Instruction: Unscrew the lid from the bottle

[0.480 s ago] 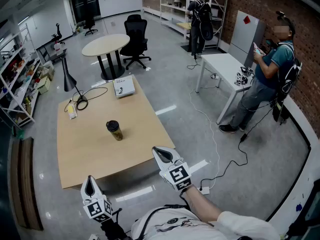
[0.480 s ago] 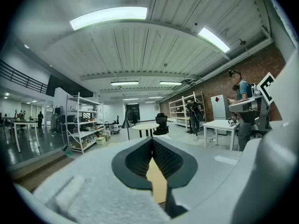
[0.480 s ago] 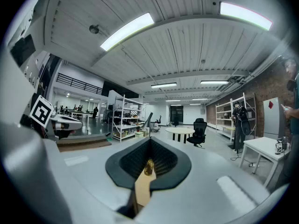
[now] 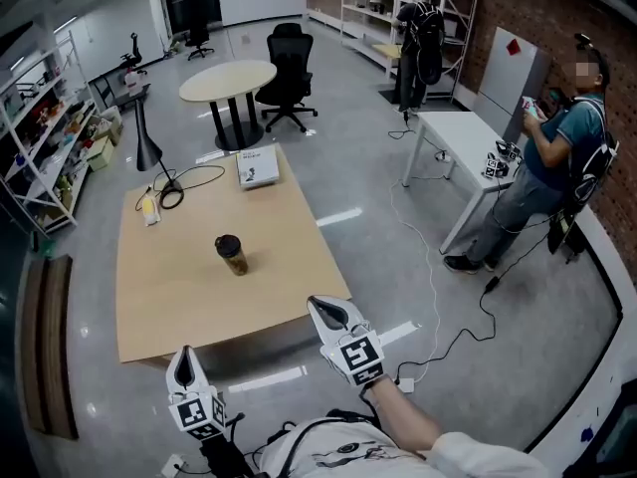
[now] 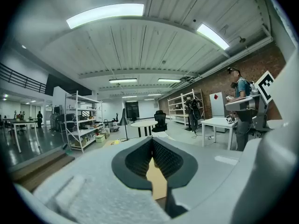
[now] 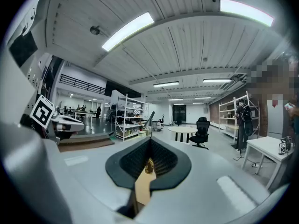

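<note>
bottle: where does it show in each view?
Head view: bottle at the middle of the wooden table.
Left gripper view: not in it.
Right gripper view: bottle small, low centre, far off in the notch above the shut jaws.
Shared landmark: round table.

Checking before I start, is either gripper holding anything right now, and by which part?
Nothing is held. The left gripper and right gripper are both shut and empty; the bottle stands untouched on the table.
</note>
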`<state>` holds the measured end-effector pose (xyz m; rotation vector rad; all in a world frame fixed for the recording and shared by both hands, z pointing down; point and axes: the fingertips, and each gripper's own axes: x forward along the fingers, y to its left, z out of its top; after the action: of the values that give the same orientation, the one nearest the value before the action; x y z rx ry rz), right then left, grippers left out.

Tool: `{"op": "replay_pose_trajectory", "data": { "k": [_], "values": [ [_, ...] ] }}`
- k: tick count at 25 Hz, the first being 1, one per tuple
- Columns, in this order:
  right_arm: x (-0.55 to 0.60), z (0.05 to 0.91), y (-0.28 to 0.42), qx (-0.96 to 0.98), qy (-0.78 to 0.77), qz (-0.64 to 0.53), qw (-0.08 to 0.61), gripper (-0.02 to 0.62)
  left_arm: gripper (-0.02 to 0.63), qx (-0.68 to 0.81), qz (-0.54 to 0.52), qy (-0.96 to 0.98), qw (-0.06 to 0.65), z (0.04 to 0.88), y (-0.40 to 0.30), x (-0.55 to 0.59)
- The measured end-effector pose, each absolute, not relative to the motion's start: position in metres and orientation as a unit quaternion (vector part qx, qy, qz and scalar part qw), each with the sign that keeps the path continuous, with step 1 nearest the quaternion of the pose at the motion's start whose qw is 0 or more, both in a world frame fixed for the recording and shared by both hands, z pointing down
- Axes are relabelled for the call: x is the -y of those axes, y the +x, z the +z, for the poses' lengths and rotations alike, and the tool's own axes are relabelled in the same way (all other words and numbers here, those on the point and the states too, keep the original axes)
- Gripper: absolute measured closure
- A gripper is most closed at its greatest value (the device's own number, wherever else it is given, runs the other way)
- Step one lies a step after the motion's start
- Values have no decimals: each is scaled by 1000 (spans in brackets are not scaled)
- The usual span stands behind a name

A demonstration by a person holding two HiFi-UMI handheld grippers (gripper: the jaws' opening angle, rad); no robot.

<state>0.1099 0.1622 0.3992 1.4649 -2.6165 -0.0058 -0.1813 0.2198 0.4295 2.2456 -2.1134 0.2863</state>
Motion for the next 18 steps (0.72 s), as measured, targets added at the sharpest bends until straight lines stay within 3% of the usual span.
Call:
{"op": "replay_pose_trajectory", "data": {
  "k": [6,13,16,18],
  "values": [
    [-171,417,112,896,439,-3,72,591,583,672,105,732,40,449,-160,-225],
    [-160,437,138,898,432,32,77,591,227,593,153,787,76,507,-109,-191],
    [-138,436,137,900,430,34,71,591,16,566,188,798,88,544,-98,-151],
    [-123,434,135,904,422,43,59,589,2,560,215,794,95,573,-96,-126]
  ]
}}
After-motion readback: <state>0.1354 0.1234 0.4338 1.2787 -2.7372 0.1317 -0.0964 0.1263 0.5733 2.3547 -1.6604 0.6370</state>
